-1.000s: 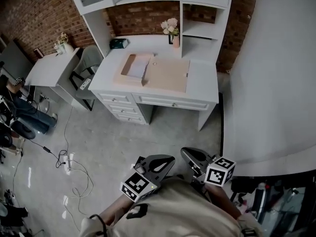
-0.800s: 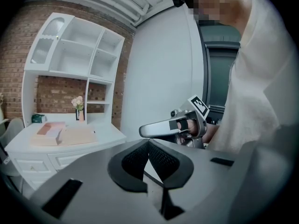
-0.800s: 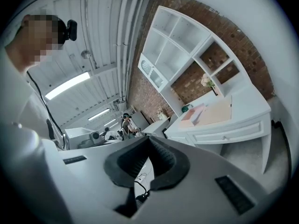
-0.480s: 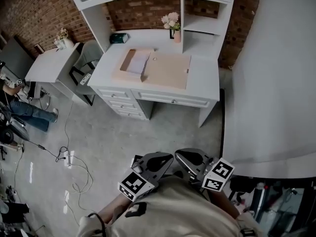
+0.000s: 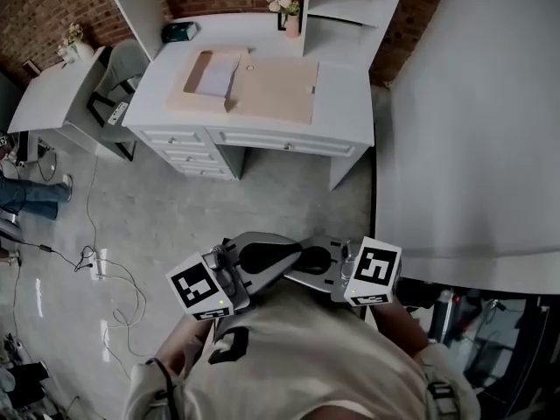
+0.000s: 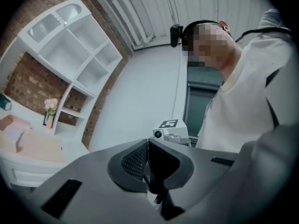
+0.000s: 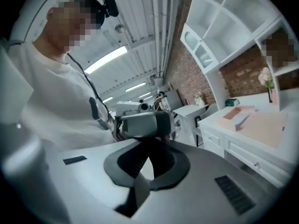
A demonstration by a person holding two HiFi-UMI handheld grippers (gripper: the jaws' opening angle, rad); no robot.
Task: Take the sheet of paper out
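Note:
The white sheet of paper (image 5: 215,74) lies in a shallow tan box (image 5: 195,92) on the white desk (image 5: 346,112), far from both grippers; the box's flat lid (image 5: 278,89) lies open to its right. The same box (image 7: 239,115) shows in the right gripper view, and at the left edge of the left gripper view the box (image 6: 13,130) shows too. My left gripper (image 5: 293,254) and right gripper (image 5: 302,271) are held close to my chest, tips turned toward each other. In its own view the left gripper (image 6: 147,141) is shut and empty. So is the right gripper (image 7: 148,154).
A pink vase of flowers (image 5: 283,5) and a green box (image 5: 179,31) stand at the back of the desk under white shelves. A chair (image 5: 112,75) and a small side table (image 5: 48,94) stand to its left. Cables (image 5: 96,265) lie on the grey floor; a white wall (image 5: 472,129) is on the right.
Both grippers have risen and turned in toward each other in front of my chest. The desk has slid up and to the left in the head view.

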